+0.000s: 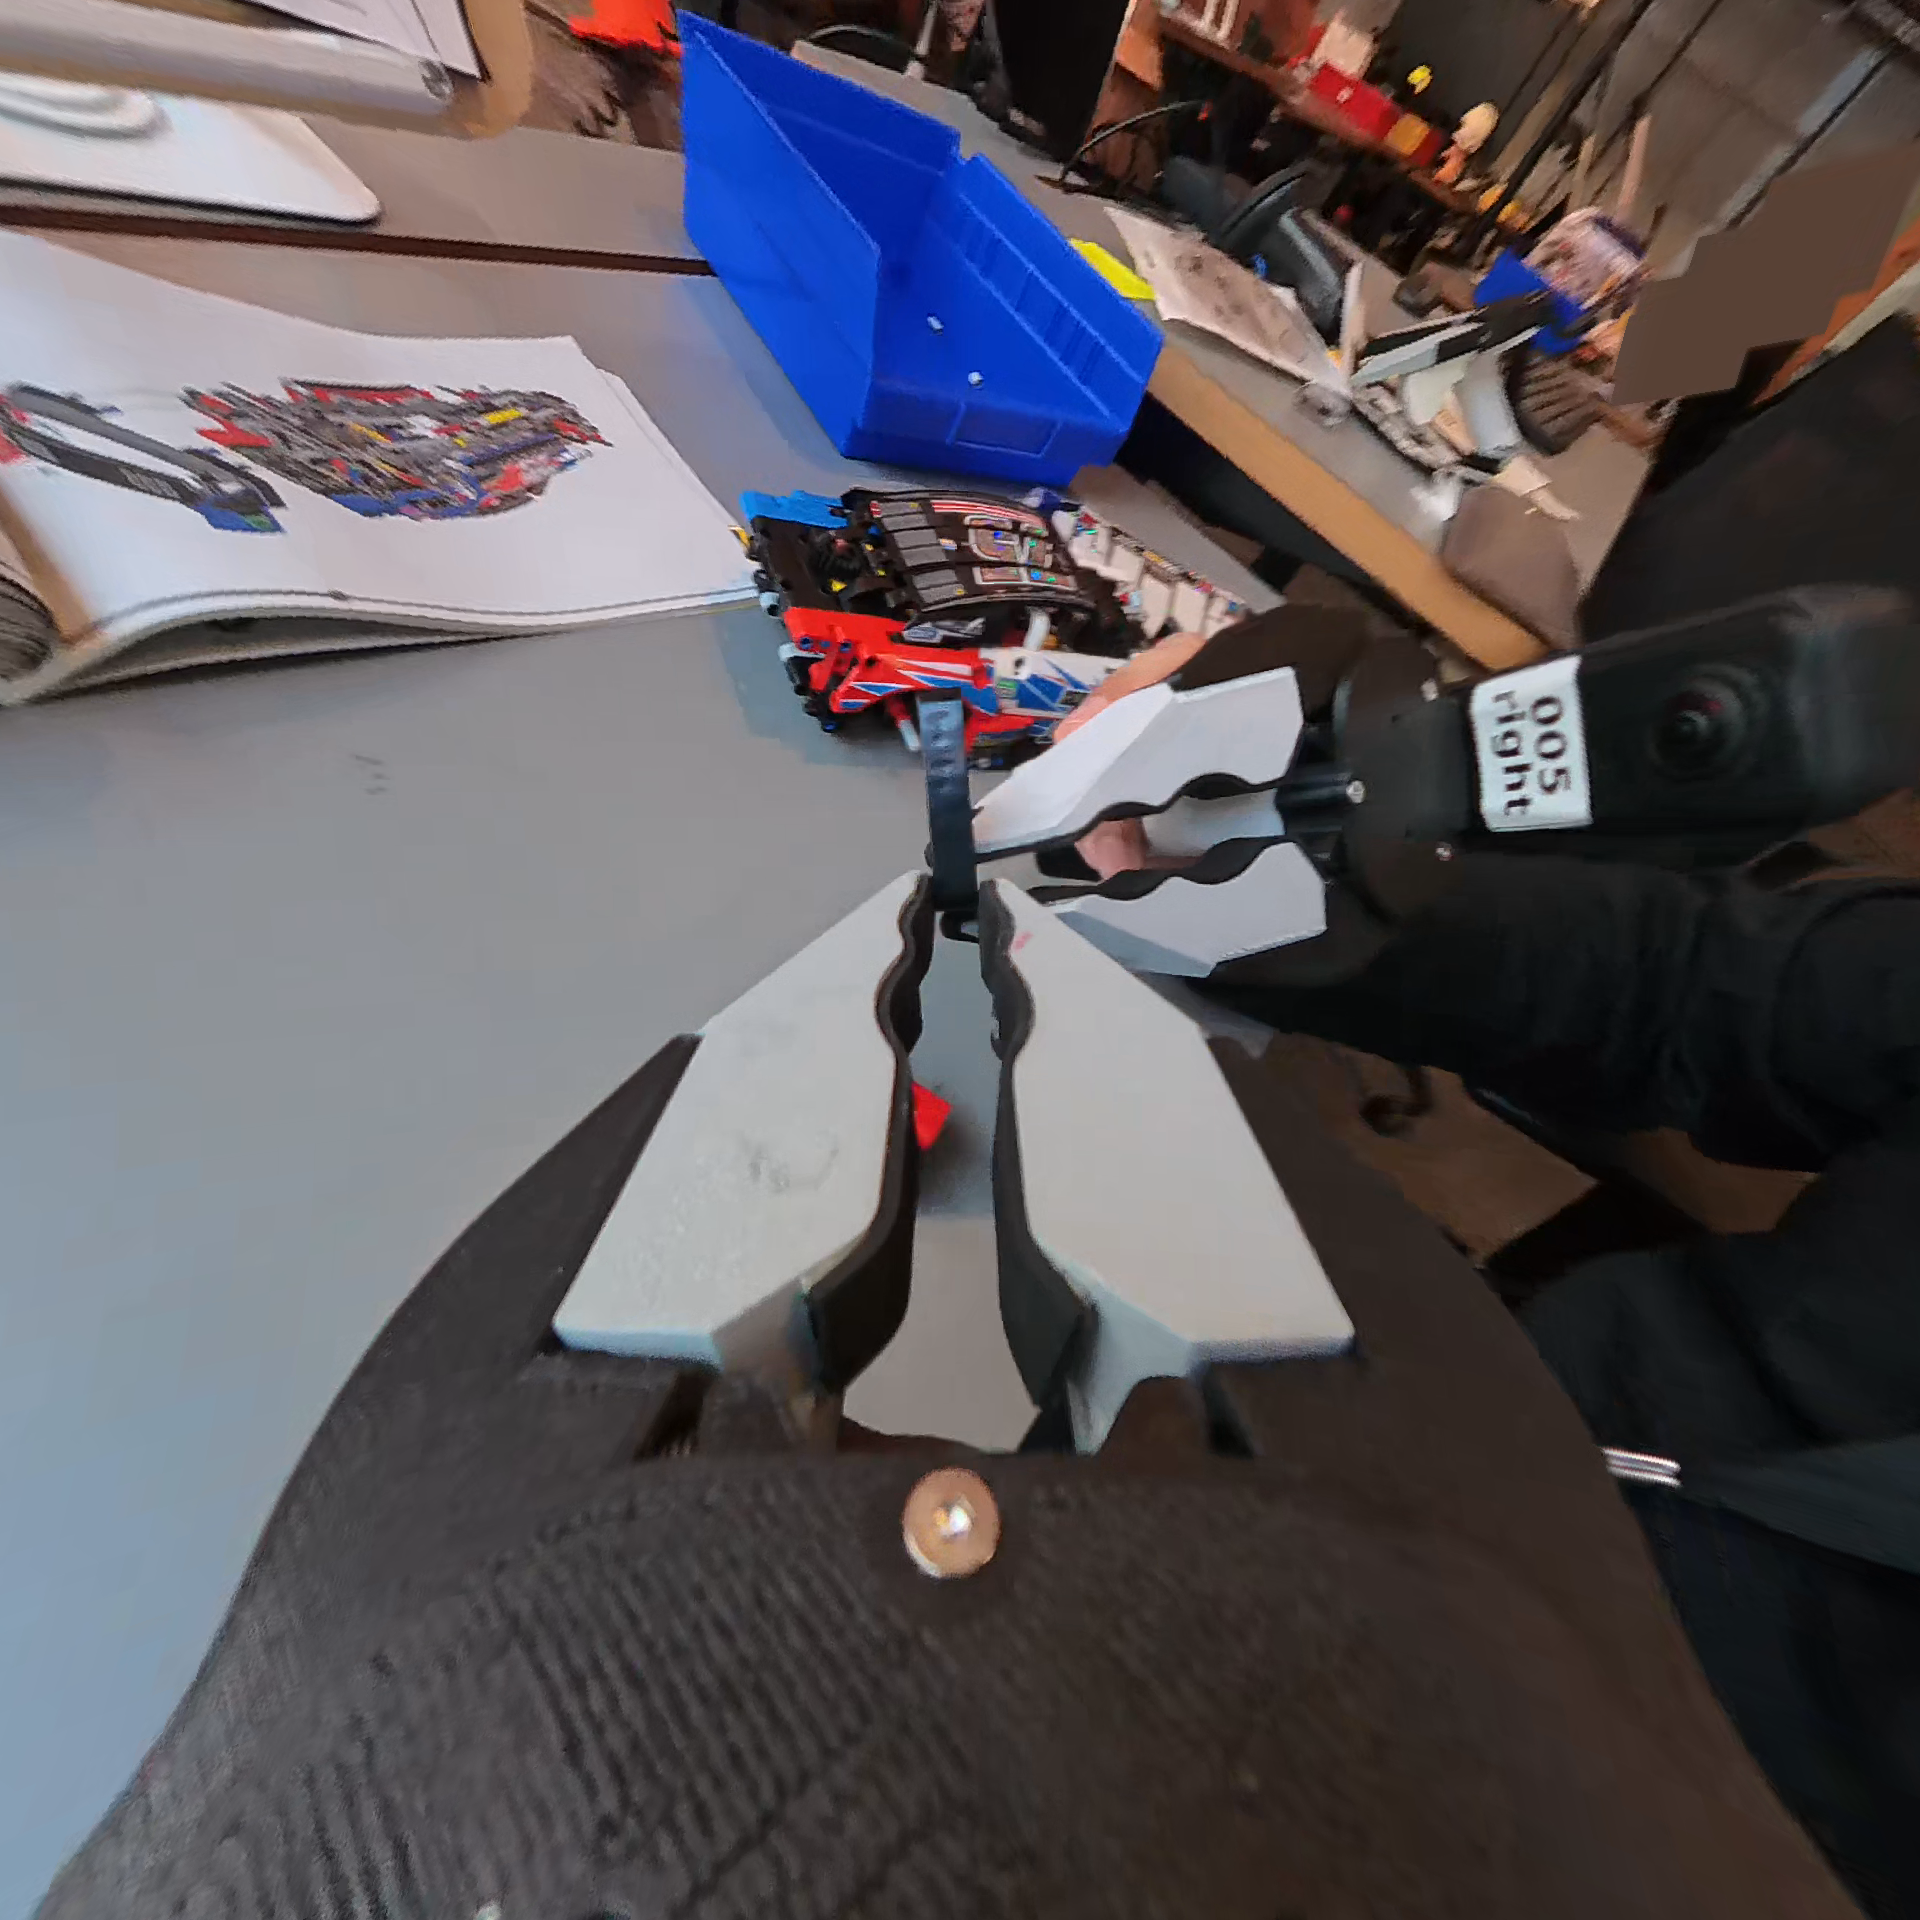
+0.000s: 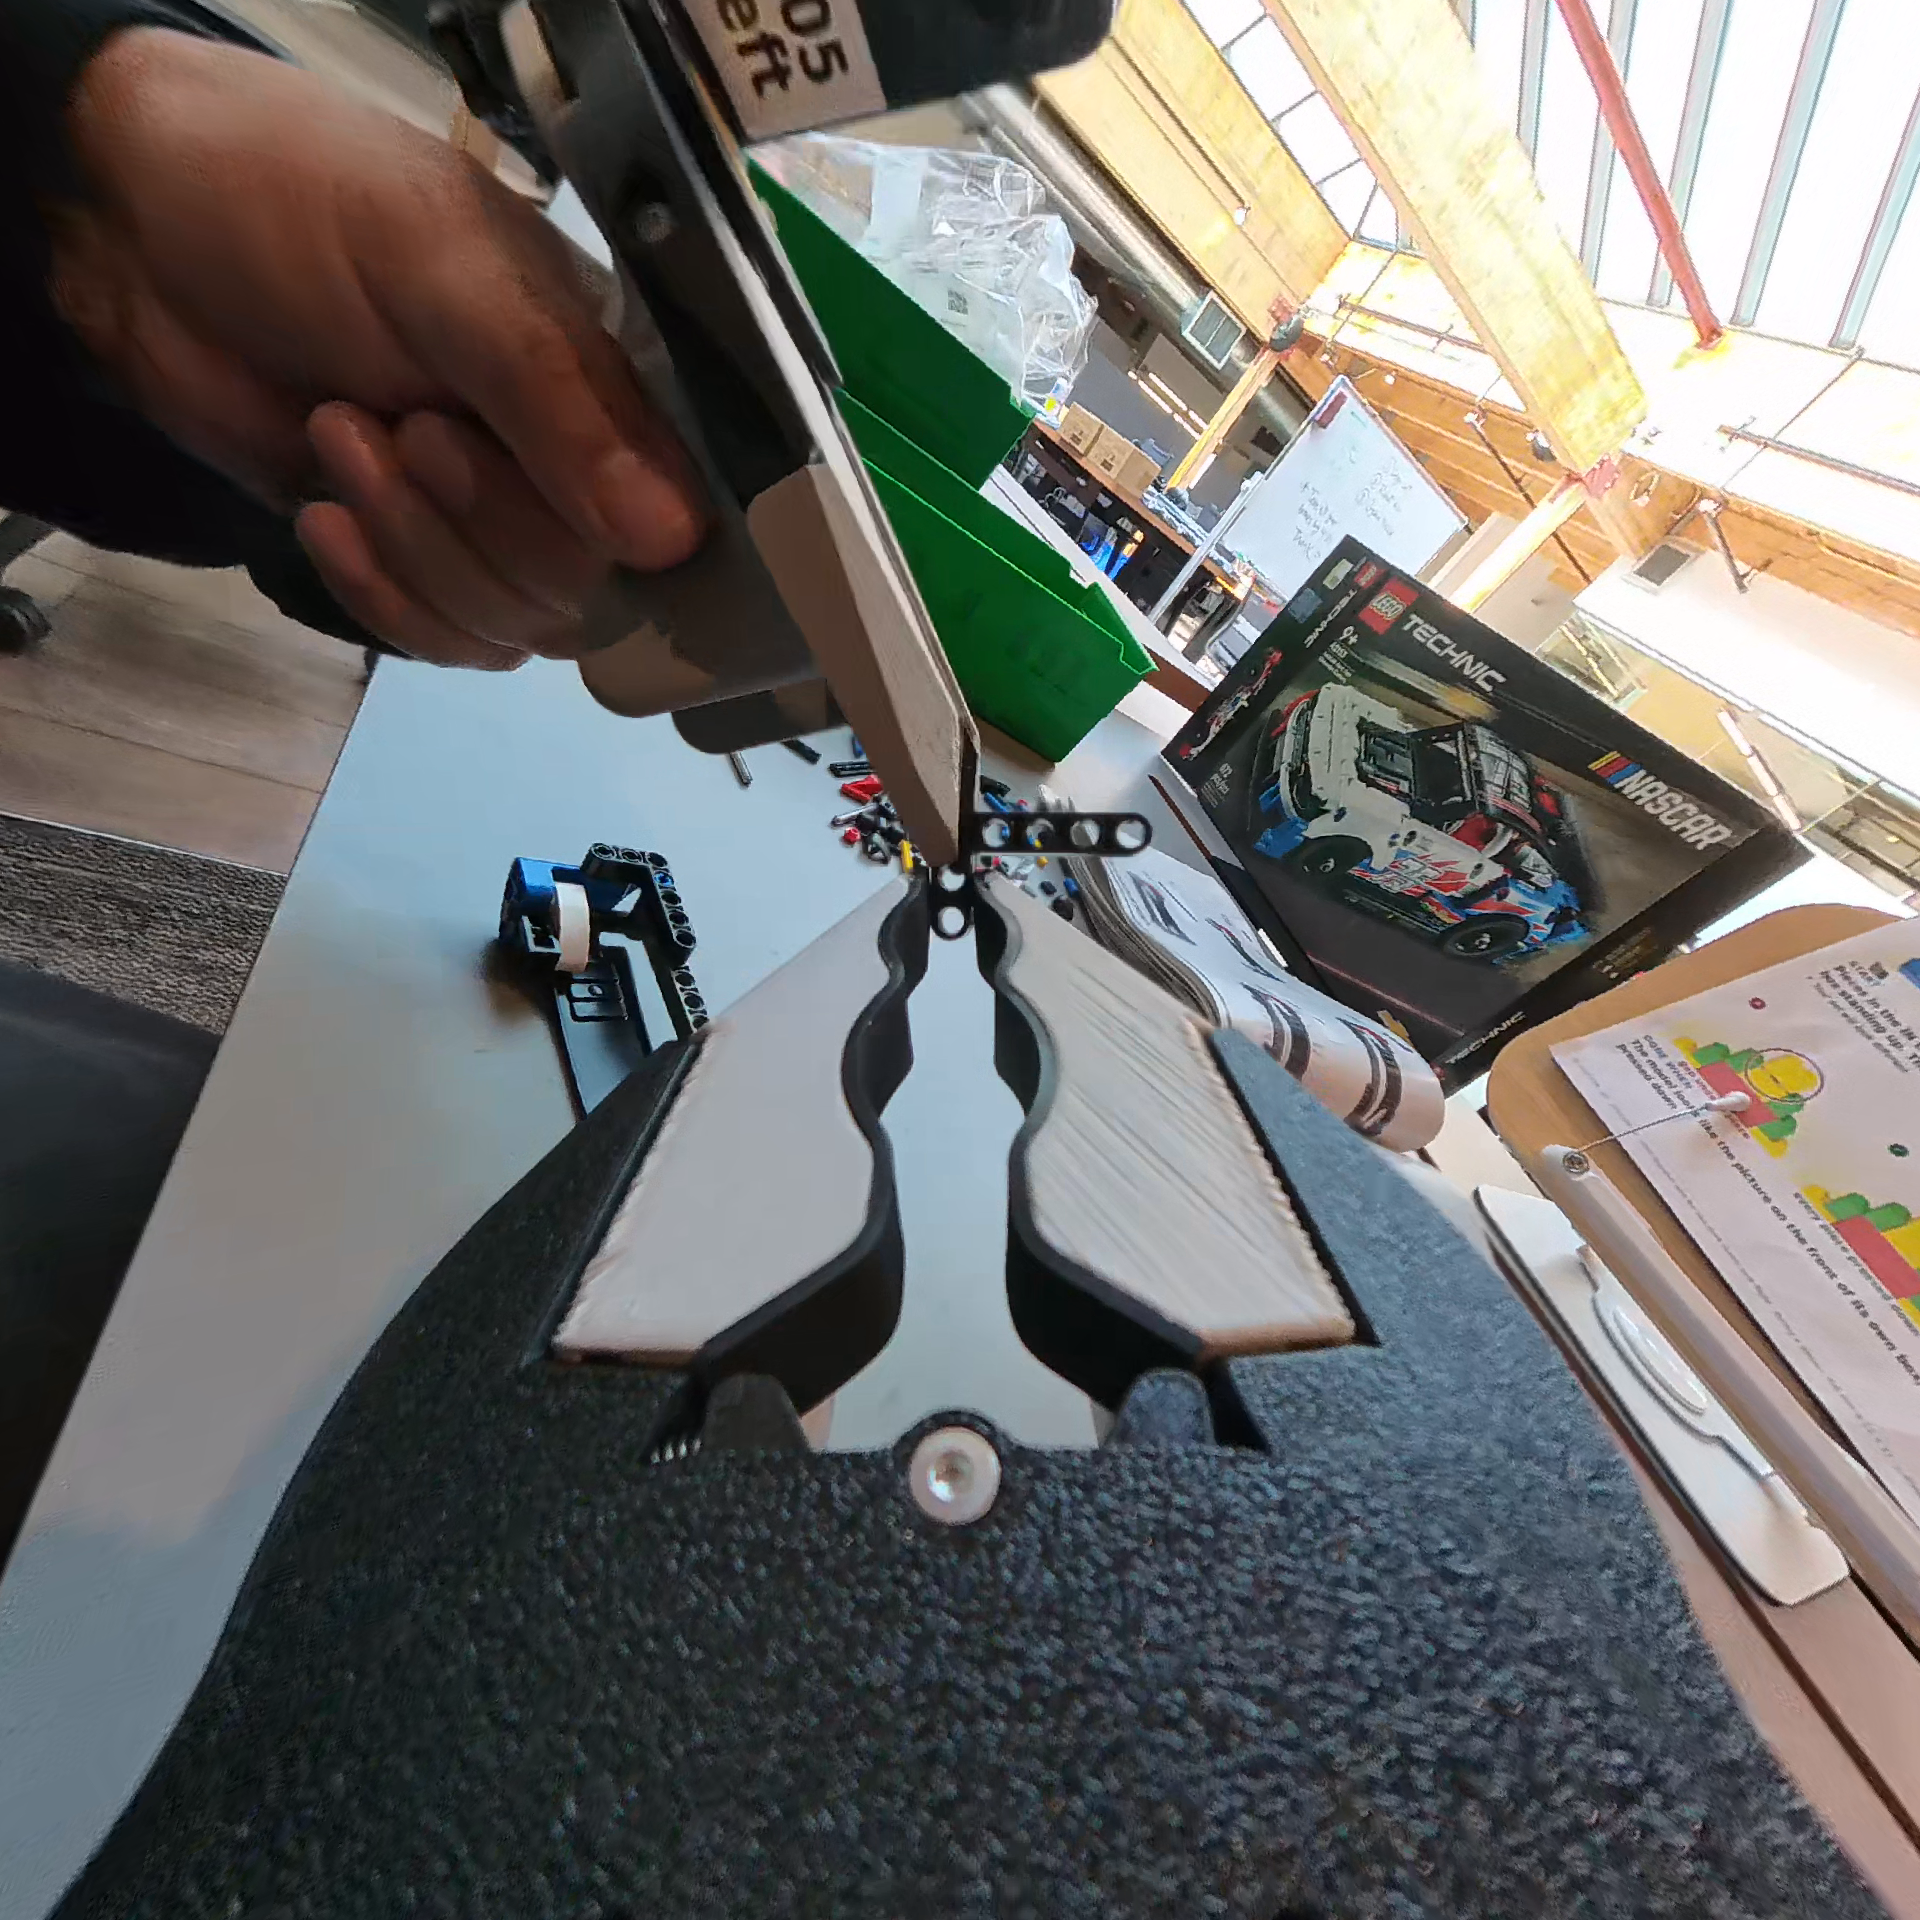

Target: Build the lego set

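Grey table (image 1: 312, 935) | blue bin (image 1: 904, 281) near-empty | both claws (image 1: 951, 894) (image 2: 951, 899) pinching black beam (image 2: 1039, 831)

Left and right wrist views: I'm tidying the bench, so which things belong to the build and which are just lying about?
In the job: black beam, left gripper, right gripper, part-built car, instruction booklet, loose parts.

Lying about: blue bin, green bins, set box.

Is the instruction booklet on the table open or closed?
Open: the instruction booklet lies spread flat on the table, a printed page facing up.
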A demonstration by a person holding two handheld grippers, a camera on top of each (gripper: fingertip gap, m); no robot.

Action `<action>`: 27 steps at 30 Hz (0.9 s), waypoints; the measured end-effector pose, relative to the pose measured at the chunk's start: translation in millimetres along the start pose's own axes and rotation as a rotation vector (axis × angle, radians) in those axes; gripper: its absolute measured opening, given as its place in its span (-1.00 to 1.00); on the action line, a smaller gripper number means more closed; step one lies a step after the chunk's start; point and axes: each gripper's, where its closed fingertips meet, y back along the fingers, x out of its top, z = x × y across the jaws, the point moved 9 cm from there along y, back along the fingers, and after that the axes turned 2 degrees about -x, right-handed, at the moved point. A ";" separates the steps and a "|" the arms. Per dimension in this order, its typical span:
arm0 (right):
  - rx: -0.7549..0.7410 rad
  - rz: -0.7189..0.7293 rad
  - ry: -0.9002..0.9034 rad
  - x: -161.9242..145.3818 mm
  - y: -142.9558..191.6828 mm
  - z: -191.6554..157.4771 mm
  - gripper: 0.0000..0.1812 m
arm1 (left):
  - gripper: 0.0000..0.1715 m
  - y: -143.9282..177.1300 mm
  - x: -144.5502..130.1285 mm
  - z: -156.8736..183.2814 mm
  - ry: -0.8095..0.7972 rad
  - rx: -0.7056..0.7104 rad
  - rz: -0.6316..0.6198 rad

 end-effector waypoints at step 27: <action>0.426 -0.010 -0.495 -26.5 -0.6 6.1 -0.89 | -0.94 -22.4 -69.5 31.7 -1.396 0.791 -0.193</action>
